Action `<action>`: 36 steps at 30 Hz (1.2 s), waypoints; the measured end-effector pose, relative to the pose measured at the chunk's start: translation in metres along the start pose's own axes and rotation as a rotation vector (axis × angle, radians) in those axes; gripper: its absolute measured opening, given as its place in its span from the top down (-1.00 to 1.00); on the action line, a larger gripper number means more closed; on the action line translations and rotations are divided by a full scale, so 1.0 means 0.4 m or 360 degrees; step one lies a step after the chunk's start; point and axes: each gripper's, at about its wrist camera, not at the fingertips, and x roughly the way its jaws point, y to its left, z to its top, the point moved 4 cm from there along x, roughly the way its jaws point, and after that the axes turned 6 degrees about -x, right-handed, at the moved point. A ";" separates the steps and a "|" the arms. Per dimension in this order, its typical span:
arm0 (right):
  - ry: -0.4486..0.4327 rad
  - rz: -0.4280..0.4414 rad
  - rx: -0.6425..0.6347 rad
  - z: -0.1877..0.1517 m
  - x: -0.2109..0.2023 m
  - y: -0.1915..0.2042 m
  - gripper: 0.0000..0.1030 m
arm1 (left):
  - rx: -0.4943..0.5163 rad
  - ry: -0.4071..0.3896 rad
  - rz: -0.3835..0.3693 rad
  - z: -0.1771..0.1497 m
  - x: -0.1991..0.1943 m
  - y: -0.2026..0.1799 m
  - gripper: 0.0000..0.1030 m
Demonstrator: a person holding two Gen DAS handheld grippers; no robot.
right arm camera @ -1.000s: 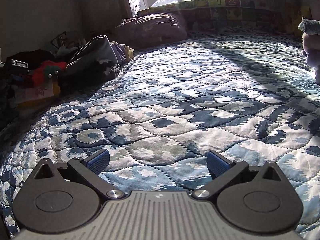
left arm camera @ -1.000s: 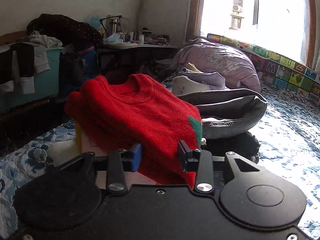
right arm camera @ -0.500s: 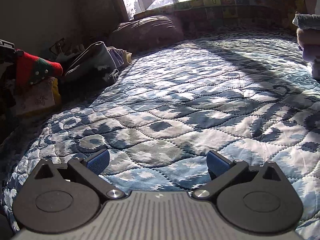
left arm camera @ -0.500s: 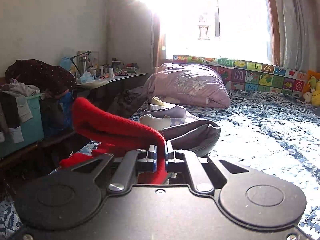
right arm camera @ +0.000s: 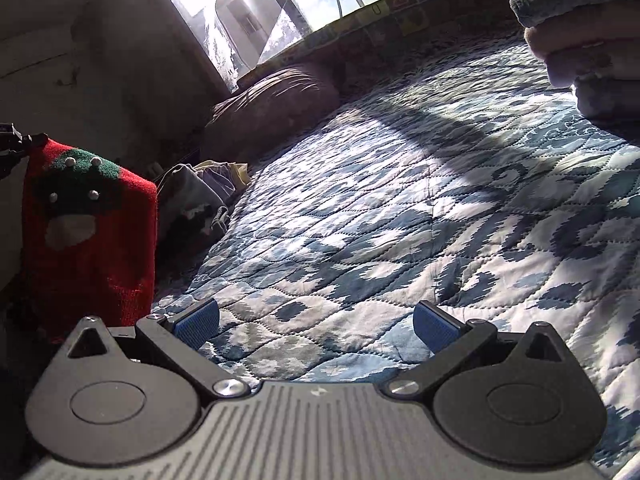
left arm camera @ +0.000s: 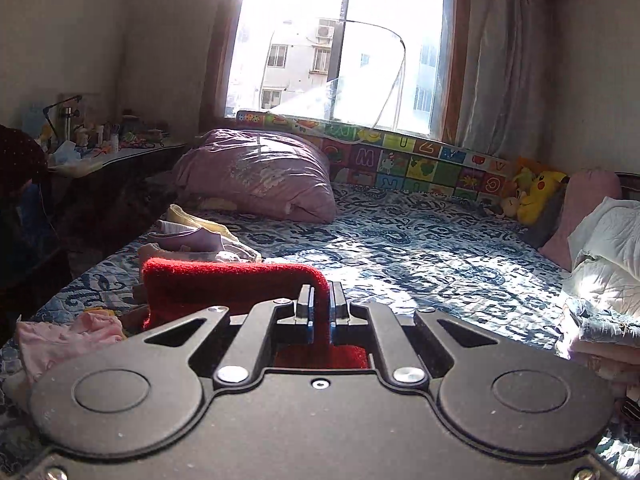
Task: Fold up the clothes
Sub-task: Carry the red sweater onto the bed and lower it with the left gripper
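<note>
- The red sweater (left arm camera: 224, 284) is pinched in your left gripper (left arm camera: 321, 308): a fold of the knit runs up between the 2 fingers, which are clamped tight on it, and more red shows below them.
- From that pinch the sweater stretches left in a flat band, lifted off the bed (left arm camera: 420, 248).
- In the right wrist view the sweater (right arm camera: 92, 240) hangs at the left edge, with a green patch studded with small white beads and a pale shape under it.
- Your right gripper (right arm camera: 316, 322) holds nothing; its 2 blue pads (right arm camera: 198, 322) stand wide apart, low over the blue-and-white quilt, just right of the hanging sweater.
- Beyond the sweater, on the left edge of the bed, lies a pile of clothes (left arm camera: 192, 236), lilac and yellow on top; a pink garment (left arm camera: 68, 336) lies nearer, at the lower left.
- A purple pillow (left arm camera: 256, 172) sits at the head of the bed, against a colourful letter mat (left arm camera: 412, 164) under the window (left arm camera: 340, 44).
- Plush toys (left arm camera: 536, 196), 1 of them yellow, sit in the far right corner.
- A white quilt (left arm camera: 608, 256) and folded clothes, denim (left arm camera: 600, 324) among them, lie at the right edge.
- A cluttered desk (left arm camera: 100, 148) stands left of the bed.
</note>
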 end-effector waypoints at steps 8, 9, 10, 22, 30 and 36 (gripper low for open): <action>-0.0029 -0.0100 0.0256 0.013 -0.030 -0.123 -0.99 | 0.0141 0.0028 -0.0281 0.006 0.191 -0.295 0.92; -0.0025 -0.0114 0.0249 0.011 -0.032 -0.129 -0.98 | 0.0156 0.0027 -0.0315 0.009 0.212 -0.324 0.92; -0.0019 -0.0130 0.0239 0.010 -0.034 -0.135 -0.98 | 0.0171 0.0027 -0.0349 0.011 0.231 -0.353 0.92; -0.0056 -0.0105 0.0245 0.024 -0.067 -0.155 -0.98 | 0.0206 0.0601 -0.0475 -0.450 0.146 -0.188 0.93; -0.0030 -0.0056 0.0080 0.021 -0.035 -0.095 -0.89 | -0.0057 0.0752 -0.0397 -0.582 0.116 -0.108 0.83; -0.0057 -0.0028 -0.0066 0.055 0.031 -0.065 -0.38 | -0.0428 0.0571 -0.0345 -0.578 0.083 -0.038 0.03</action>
